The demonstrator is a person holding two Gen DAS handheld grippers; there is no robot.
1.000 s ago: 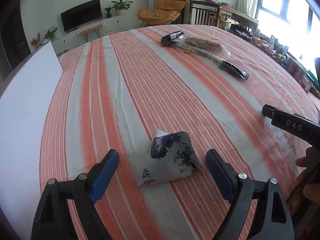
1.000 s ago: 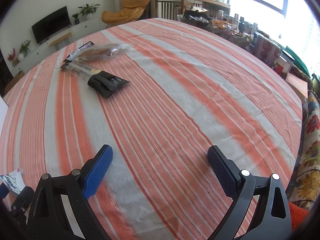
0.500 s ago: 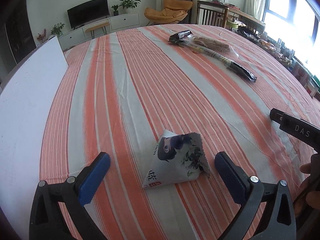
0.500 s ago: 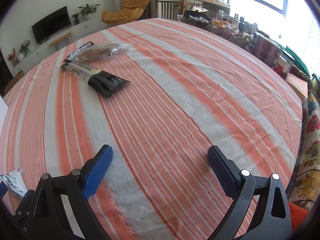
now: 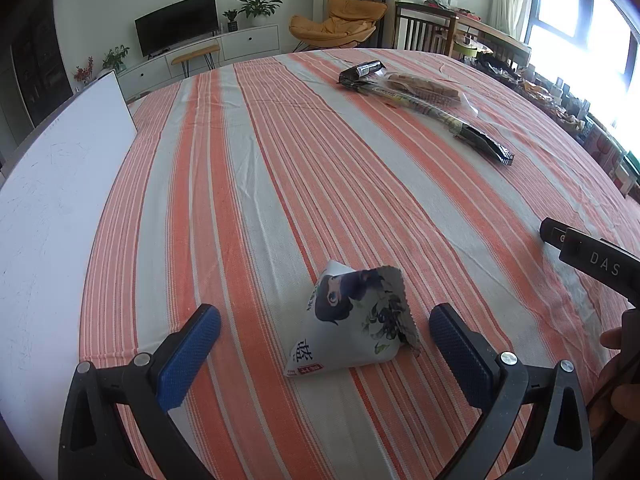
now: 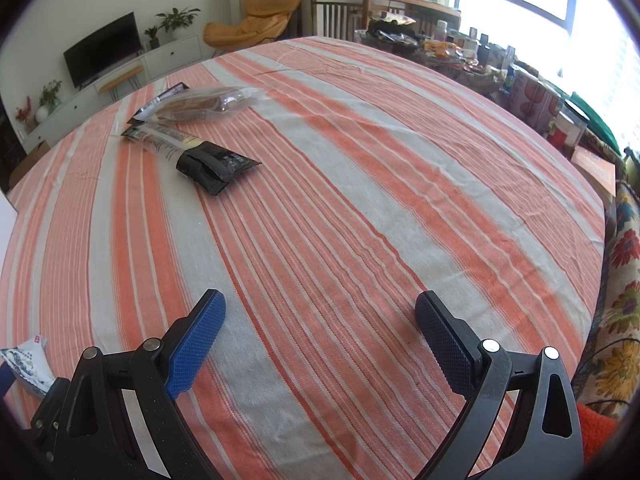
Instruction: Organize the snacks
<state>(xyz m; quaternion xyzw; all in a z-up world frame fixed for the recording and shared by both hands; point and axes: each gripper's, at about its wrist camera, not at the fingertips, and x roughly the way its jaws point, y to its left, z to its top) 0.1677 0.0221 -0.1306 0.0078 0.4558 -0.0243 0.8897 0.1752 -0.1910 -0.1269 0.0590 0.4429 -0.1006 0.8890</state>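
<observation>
Snack packet [image 5: 352, 328], small white pyramid pouch printed with a dark-haired cartoon face, lying on striped tablecloth [image 5: 248, 200] between left gripper [image 5: 324, 338] fingers spread wide, untouched, right gripper [image 6: 320, 334] likewise spread, empty

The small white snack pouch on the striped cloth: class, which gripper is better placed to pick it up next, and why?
Probably the left gripper. The small white snack pouch lies directly between its open jaws, untouched. The right gripper is open over bare striped cloth, with that pouch only at its view's far left edge.
</observation>
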